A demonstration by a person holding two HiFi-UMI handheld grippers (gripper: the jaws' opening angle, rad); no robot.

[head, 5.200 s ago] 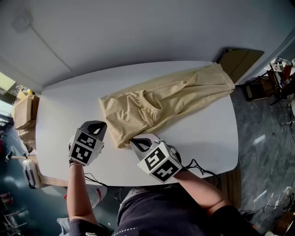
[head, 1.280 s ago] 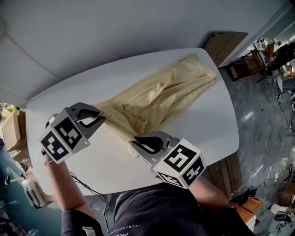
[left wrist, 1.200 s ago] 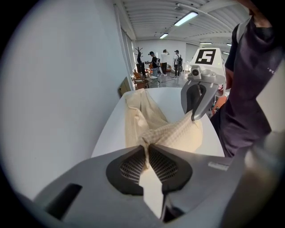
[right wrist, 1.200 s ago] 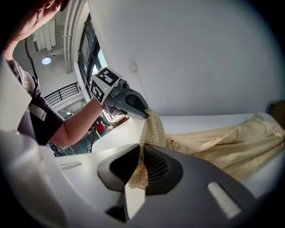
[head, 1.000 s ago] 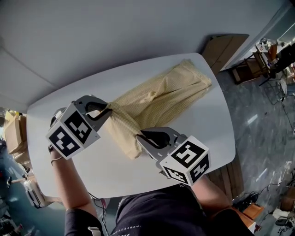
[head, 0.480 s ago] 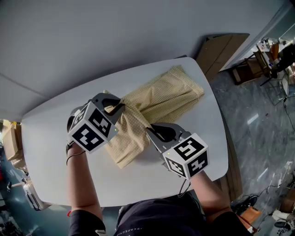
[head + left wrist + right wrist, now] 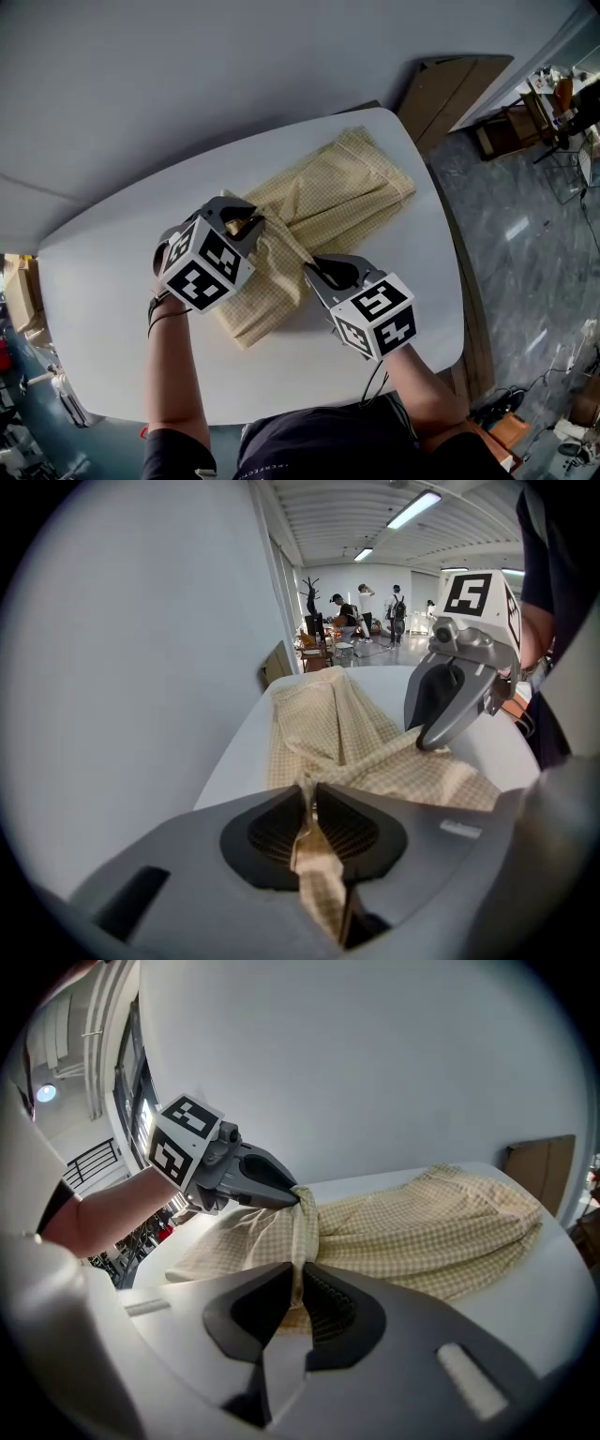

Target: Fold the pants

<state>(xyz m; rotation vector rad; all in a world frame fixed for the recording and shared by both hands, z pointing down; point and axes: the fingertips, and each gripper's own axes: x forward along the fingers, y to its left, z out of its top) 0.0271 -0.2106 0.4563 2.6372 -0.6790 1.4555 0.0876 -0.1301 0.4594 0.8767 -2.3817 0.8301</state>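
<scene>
The pants [image 7: 349, 186] lay across the middle of the tabletop [image 7: 103, 319], their far end reaching toward the far right corner and the near end lifted and doubled back over the rest. The left tool [image 7: 246, 223] held one corner of that lifted end. Its jaws had just been opening a little, yet a strip of checked cloth ran between the pads and looked pinched. The right tool [image 7: 315, 273] was pressed together on the other corner, with a thin fold of cloth caught between its pads. Both hung low over the fabric, near each other.

The fold looked roughly half laid, since the carried edge was not yet down.

The main risk sat on the left. If those jaws loosened further before the edge met the layer beneath, that corner would drop early and the fold would land skewed. The tools were also close together, so the cloth between them bunched, and setting it down that way could trap a ridge. A push further across might drag the lower layer over the smooth tabletop — and the far end already lay close to that edge.
</scene>
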